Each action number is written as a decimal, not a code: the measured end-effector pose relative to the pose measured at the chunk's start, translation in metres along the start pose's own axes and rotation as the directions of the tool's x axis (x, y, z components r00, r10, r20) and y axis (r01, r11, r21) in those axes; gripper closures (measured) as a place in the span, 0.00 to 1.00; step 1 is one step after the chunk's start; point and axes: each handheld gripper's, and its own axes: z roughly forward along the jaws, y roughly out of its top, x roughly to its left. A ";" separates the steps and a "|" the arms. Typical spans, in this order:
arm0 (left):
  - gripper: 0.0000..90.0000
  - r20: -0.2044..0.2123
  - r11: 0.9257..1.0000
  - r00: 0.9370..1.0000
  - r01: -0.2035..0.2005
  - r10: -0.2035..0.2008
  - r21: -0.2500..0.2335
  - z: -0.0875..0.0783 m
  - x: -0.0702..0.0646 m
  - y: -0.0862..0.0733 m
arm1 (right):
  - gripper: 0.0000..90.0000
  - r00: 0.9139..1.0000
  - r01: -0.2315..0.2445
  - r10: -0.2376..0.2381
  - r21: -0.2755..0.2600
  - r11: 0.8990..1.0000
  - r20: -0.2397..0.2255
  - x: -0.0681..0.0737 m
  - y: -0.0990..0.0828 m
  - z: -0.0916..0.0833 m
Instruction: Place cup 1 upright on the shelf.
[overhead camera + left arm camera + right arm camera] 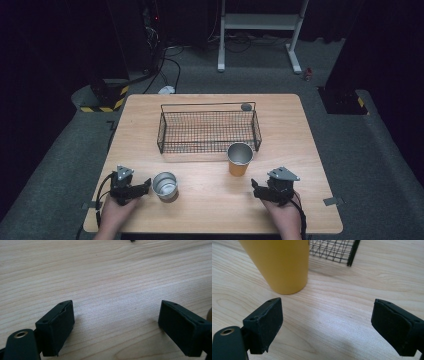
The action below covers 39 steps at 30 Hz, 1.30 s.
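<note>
Resting low at the lower left of the high view, the left gripper (146, 185) is pointing toward the centre of the frame with its jaws spread and nothing between them; in the left gripper view the same gripper (116, 322) is showing bare wood grain between its two black pads. Just beside its tips, toward the centre, a silver cup (165, 185) is standing upright on the table (210, 210), mouth up, not touched by the jaws. At the lower right of the high view the right gripper (254, 188) is lying in the person's hand, also spread wide and holding nothing. In the right gripper view it (327, 325) is looking across bare wood at an orange cup (279, 265), which is filling the upper left of that frame, beyond the left pad and apart from it. In the high view this orange cup (239, 160) is standing upright just below the lower right corner of a black wire basket (207, 131), so close that they are touching or nearly so; I cannot tell which. The basket is sitting at the middle of the table, and its corner post (353, 252) is showing at the top of the right gripper view. A small grey ball (246, 106) is sitting at the basket's upper right rim. Beyond the table, at the top of the high view, a white metal stand (260, 30) is standing on the grey floor, with cables trailing at the upper left
</note>
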 end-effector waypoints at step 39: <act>0.15 0.000 1.000 1.000 -0.002 0.002 0.000 0.000 0.000 0.000 | 0.12 0.997 0.045 -0.048 -0.069 0.997 -0.057 0.024 0.010 -0.008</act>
